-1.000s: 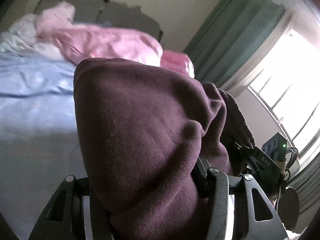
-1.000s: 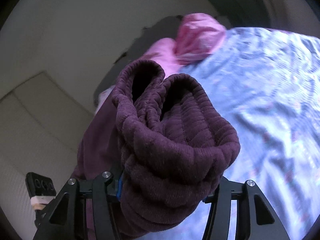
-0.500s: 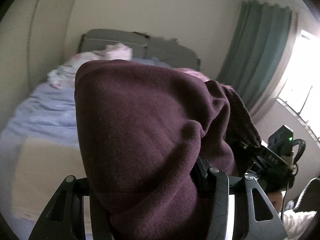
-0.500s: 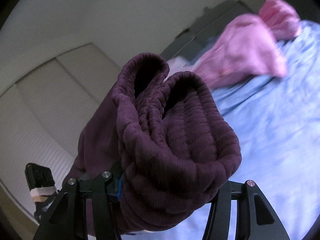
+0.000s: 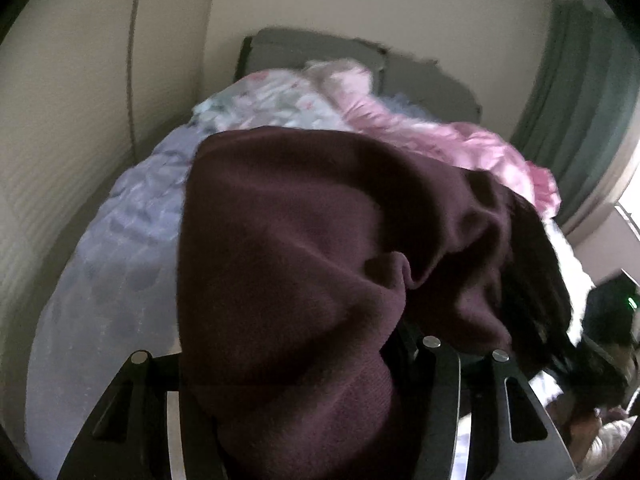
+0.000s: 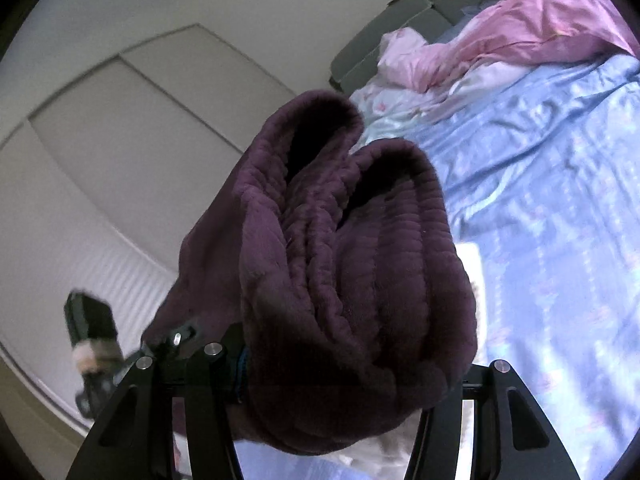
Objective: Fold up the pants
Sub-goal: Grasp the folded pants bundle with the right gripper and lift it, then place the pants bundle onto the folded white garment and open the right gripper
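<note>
STEP: we carry the dark maroon fleece pants (image 5: 304, 264) above the pale blue quilted bedspread (image 6: 560, 200) | LEFT: left gripper (image 5: 304, 420) opening, cloth between jaws | RIGHT: right gripper (image 6: 340, 408) pinching the bunched waistband | NEXT: lower and spread the pants flat, judged.

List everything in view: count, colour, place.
pants: one, dark maroon, bunched between both claws, above the bed
bed sheet: one, pale blue, patterned, covering the bed
blanket: one, pink, crumpled near the headboard
floral bedding: one, white with print, beside the blanket
headboard: one, grey, against the wall
curtain: one, green, by the window
closet doors: white, beside the bed
left claw: one, black, jaws opening, pants between them
right claw: one, black, closed on the pants' ribbed waistband
</note>
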The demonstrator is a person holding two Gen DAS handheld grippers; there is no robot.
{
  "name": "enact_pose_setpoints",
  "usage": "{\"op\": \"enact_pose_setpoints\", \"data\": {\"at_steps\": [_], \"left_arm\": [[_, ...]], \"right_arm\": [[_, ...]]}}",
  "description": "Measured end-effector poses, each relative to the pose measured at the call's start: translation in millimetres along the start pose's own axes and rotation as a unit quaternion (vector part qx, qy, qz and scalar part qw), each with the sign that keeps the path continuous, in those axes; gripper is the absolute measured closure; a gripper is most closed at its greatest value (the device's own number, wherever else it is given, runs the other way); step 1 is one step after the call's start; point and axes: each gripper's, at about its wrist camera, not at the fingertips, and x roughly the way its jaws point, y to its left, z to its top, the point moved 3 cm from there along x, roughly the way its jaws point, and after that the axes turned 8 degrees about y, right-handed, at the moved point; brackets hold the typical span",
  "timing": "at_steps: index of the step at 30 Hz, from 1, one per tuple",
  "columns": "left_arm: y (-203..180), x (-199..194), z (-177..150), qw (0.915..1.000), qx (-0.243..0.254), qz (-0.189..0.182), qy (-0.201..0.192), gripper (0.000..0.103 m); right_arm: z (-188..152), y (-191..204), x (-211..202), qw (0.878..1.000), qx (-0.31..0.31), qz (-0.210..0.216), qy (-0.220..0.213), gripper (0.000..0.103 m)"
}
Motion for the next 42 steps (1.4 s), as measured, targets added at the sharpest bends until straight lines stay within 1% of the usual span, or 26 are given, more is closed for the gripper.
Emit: {"op": "enact_pose_setpoints", "data": {"at_steps": [1,4,5,6,7,8,9,10,12,13,15,16,17,18,19,20,22,23,26,29,31,33,34,36,40,42], "left_arm": [[5.4,11.5,0.7,0.9998,-0.002,0.010,0.015,0.045],[21.2,57.5,-17.4,0.9951,-0.013,0.035,0.091,0.039],[23.2,69.3,-28.2,0.9939,-0.009,0.042,0.102,0.035],[26.6,69.6,-30.2,0.9948,-0.009,0.042,0.093,0.030],[30.7,65.1,-33.9,0.9959,-0.018,0.041,0.079,0.023],[32.5,58.6,-34.8,0.9945,-0.023,0.074,0.070,0.000],[34.7,51.6,-35.6,0.9913,-0.017,0.117,0.057,0.000],[33.4,42.2,-37.4,0.9880,0.002,0.148,0.044,0.000],[32.8,31.9,-44.1,0.9782,0.027,0.201,0.045,0.000],[31.3,26.1,-46.6,0.9739,0.034,0.219,0.049,0.000],[20.9,11.2,-54.0,0.9608,0.055,0.267,0.048,0.000],[13.5,0.4,-59.4,0.9513,0.065,0.299,0.036,0.000],[12.6,-7.0,-64.4,0.9444,0.073,0.320,0.027,0.000],[7.0,-14.1,-68.9,0.9405,0.078,0.330,0.018,0.000],[-3.7,-24.0,-77.6,0.9400,0.081,0.331,0.006,0.000],[-5.8,-29.6,-83.4,0.9430,0.083,0.322,-0.001,0.000],[-25.5,-38.5,-95.9,0.9472,0.094,0.306,-0.015,0.000],[-40.5,-43.8,-105.7,0.9467,0.101,0.305,-0.022,0.000],[-82.1,-55.1,-126.8,0.9433,0.119,0.307,-0.037,0.000],[-126.3,-67.1,-140.1,0.9503,0.128,0.278,-0.058,0.000],[-156.8,-75.4,-149.4,0.9544,0.130,0.259,-0.072,0.000],[-182.2,-84.7,-159.3,0.9580,0.125,0.244,-0.083,0.000],[-200.8,-87.5,-164.9,0.9611,0.124,0.229,-0.091,0.000],[-222.6,-91.9,-173.7,0.9642,0.119,0.217,-0.096,0.000],[-277.0,-88.5,-193.8,0.9695,0.122,0.197,-0.080,0.000],[-300.2,-90.2,-202.3,0.9721,0.127,0.182,-0.077,0.000]], "right_arm": [[-3.6,0.9,11.9,1.000,-0.002,-0.008,0.007,0.049],[-35.0,1.7,38.3,0.998,-0.023,-0.054,0.029,0.047],[-47.2,2.0,42.7,0.996,-0.025,-0.072,0.036,0.044],[-53.7,-4.1,47.9,0.995,-0.025,-0.088,0.047,0.042],[-59.0,-11.1,47.5,0.994,-0.021,-0.090,0.053,0.039],[-59.9,-16.3,48.9,0.995,-0.020,-0.081,0.058,0.037],[-58.5,-19.2,47.8,0.995,-0.021,-0.067,0.067,0.035],[-57.2,-19.1,45.5,0.995,-0.019,-0.060,0.071,0.031],[-53.7,-19.6,38.7,0.995,-0.012,-0.052,0.087,0.021],[-52.1,-19.3,34.4,0.995,-0.008,-0.060,0.085,0.012],[-48.5,-17.1,20.3,0.994,-0.011,-0.080,0.075,0.011],[-48.3,-16.1,13.7,0.993,-0.015,-0.088,0.074,0.011],[-48.8,-15.4,6.1,0.993,-0.019,-0.096,0.071,0.011],[-49.3,-15.0,-4.8,0.991,-0.027,-0.111,0.070,0.011],[-49.1,-13.2,-11.6,0.989,-0.034,-0.126,0.063,0.011],[-48.1,-12.9,-22.5,0.988,-0.042,-0.136,0.051,0.011],[-47.2,-9.8,-42.3,0.989,-0.068,-0.129,0.032,0.011],[-48.4,-7.2,-54.5,0.987,-0.083,-0.134,0.022,0.011],[-42.4,-12.3,-89.1,0.977,-0.130,-0.171,0.000,0.011],[-40.0,-15.9,-128.5,0.962,-0.162,-0.219,-0.024,0.011],[-23.2,-27.3,-140.6,0.954,-0.171,-0.242,-0.040,0.011],[-23.1,-32.0,-174.4,0.945,-0.181,-0.267,-0.053,0.010],[-26.3,-32.2,-189.0,0.942,-0.186,-0.275,-0.053,0.008],[-30.1,-39.0,-218.6,0.935,-0.191,-0.294,-0.048,0.006],[-45.5,-57.6,-271.3,0.924,-0.190,-0.328,-0.041,0.006],[-54.1,-66.5,-293.4,0.922,-0.185,-0.337,-0.040,0.006]]}}
